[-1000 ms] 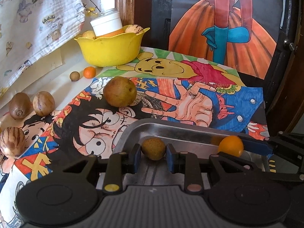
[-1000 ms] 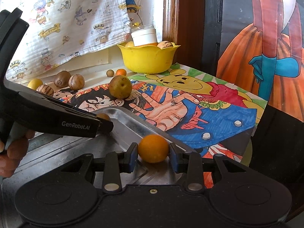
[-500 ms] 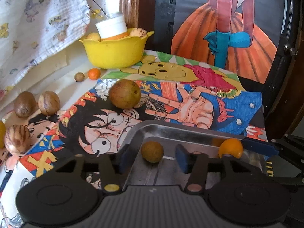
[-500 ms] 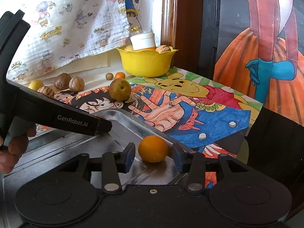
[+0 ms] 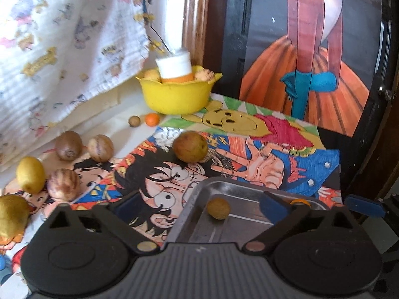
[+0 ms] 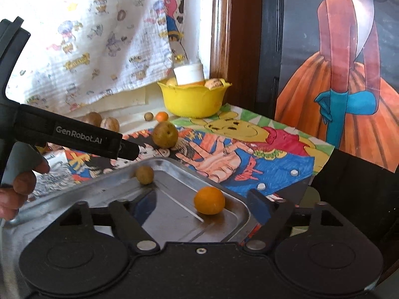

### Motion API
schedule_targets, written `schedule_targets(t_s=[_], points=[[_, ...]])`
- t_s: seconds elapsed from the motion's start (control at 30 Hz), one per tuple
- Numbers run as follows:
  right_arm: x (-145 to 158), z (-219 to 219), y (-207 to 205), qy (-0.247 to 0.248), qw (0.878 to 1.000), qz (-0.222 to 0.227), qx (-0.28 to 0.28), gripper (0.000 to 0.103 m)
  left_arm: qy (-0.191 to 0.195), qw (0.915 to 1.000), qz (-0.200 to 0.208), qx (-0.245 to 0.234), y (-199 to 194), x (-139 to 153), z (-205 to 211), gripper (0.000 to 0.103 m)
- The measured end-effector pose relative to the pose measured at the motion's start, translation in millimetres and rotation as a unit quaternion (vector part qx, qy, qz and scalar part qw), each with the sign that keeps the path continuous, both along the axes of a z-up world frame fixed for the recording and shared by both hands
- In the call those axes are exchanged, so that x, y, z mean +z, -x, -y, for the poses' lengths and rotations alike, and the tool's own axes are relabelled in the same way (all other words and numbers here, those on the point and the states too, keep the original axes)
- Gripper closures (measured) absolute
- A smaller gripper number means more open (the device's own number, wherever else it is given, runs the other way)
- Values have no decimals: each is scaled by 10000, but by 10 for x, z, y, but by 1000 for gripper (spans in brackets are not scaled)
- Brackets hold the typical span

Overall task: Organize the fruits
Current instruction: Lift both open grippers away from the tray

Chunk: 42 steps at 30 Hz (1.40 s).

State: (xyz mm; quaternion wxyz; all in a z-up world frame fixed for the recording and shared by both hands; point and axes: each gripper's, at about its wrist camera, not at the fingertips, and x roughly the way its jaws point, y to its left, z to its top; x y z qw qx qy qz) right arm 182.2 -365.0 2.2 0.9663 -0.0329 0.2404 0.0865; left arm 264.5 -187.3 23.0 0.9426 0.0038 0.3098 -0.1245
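Note:
A small brown fruit [image 5: 218, 208] lies loose in the metal tray [image 5: 224, 182] near its far left corner. My left gripper [image 5: 200, 205] hangs just above and behind it; its jaws are opening wide and the pads touch nothing. A small orange fruit [image 6: 209, 200] rests free on the tray [image 6: 174, 164] floor. My right gripper [image 6: 202, 204] frames it with opening jaws, both pads clear of it. In the left wrist view the orange fruit [image 5: 299, 201] is mostly hidden behind my right finger. A hand [image 6: 15, 189] holds the left tool's body [image 6: 74, 137].
A large brownish-green fruit [image 5: 190, 150] sits on the cartoon-print mat [image 5: 274, 149] beyond the tray. A yellow bowl [image 5: 177, 94] with a white-lidded jar [image 5: 174, 66] stands at the back. Several brown and yellow fruits [image 5: 63, 185] lie at left under a hanging cloth [image 5: 62, 49].
Both grippers went from shut on their fruits to wide open. The brown fruit and the orange fruit now lie free in the tray. Both tools drew back and rose a little.

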Motion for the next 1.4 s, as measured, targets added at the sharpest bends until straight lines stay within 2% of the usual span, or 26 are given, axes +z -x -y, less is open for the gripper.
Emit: schedule_targets(t_s=[0.13, 0.27, 0.5, 0.97, 1.2, 1.4], points=[[106, -85, 166, -12, 9999, 104, -12, 4, 133, 9998, 143, 59, 184, 116, -141, 0], [215, -187, 356, 6, 9999, 167, -1, 1, 193, 9993, 268, 166, 371, 199, -293, 0], [322, -398, 678, 42, 9999, 130, 80, 1, 156, 9982, 368, 450, 704, 249, -608, 0], [367, -754, 1393, 4, 9999, -91, 124, 1, -19, 9977, 403, 548, 1485, 151, -1134, 0], [321, -867, 1645, -39, 9995, -311, 80, 1, -63, 9981, 312, 521, 1743, 79, -1376, 0], [254, -1066, 1740, -88, 9980, -566, 267, 1, -187, 9978, 187, 606, 1838, -17, -1599, 0]])
